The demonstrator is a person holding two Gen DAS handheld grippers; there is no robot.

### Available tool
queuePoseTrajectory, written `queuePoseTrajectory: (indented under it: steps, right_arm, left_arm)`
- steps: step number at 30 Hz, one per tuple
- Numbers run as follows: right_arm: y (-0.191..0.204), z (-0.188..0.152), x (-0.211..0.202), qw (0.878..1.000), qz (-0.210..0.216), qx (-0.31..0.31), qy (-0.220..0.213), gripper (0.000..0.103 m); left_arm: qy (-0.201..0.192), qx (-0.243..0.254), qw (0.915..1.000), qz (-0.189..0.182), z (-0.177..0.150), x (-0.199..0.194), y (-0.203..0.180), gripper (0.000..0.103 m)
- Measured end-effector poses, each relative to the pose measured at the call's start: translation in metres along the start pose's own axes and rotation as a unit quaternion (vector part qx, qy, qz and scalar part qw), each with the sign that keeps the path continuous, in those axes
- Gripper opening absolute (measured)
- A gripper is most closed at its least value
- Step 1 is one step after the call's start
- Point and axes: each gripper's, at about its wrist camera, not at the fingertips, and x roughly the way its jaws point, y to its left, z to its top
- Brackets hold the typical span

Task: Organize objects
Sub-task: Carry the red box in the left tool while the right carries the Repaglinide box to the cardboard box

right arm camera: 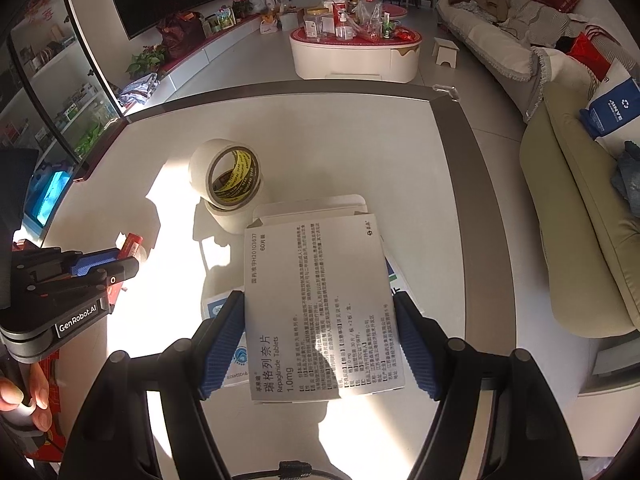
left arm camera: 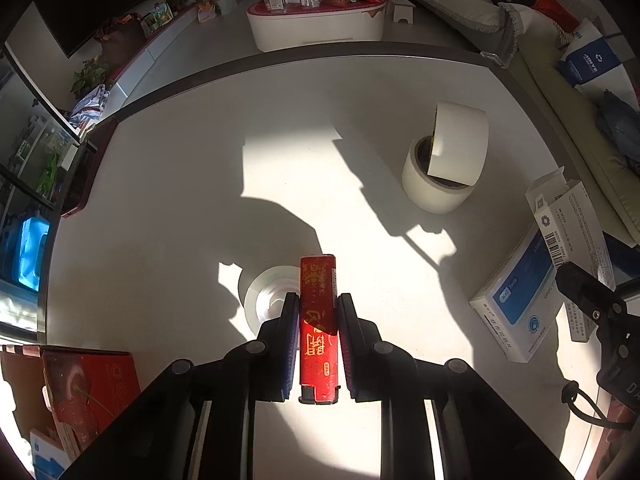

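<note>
My left gripper (left arm camera: 319, 300) is shut on a red lighter (left arm camera: 318, 320) with gold print, held lengthwise between the pads above the white table (left arm camera: 180, 200). A small clear tape roll (left arm camera: 262, 296) lies just behind it. My right gripper (right arm camera: 318, 300) is shut on a white medicine box (right arm camera: 320, 300) with printed text, gripped by its long sides over a blue-and-white box (right arm camera: 218, 308). Two white tape rolls (right arm camera: 228, 176) are stacked beyond it, the upper one on edge. In the right wrist view the left gripper (right arm camera: 120, 260) shows at the left with the lighter (right arm camera: 132, 242).
A red carton (left arm camera: 88, 392) lies at the table's near left corner. Blue-and-white medicine boxes (left arm camera: 520, 300) lie at the right, by one of the right gripper's fingers (left arm camera: 580, 288). A grey band (right arm camera: 452, 152) edges the table; a sofa (right arm camera: 580, 220) stands to the right. A person's hand (right arm camera: 24, 396) grips the left handle.
</note>
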Motion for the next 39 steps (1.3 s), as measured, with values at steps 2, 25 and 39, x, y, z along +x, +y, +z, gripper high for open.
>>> queuePoseTrajectory:
  steps: [2,25,39]
  right_arm:
    - [0.002,-0.005,-0.008,1.000,0.002,0.004,-0.005,0.073]
    - [0.073,-0.168,-0.152,0.989,0.014,0.115,-0.089,0.073]
    - [0.169,-0.206,-0.205,0.990,0.035,0.075,-0.118,0.073]
  left_arm:
    - [-0.003,-0.004,1.0000,-0.005,-0.004,-0.007,-0.002,0.020]
    - [-0.074,0.046,0.9947,-0.054,-0.175,-0.135,0.006,0.019]
    - [-0.129,0.042,0.9904,-0.027,-0.244,-0.191,0.067,0.020]
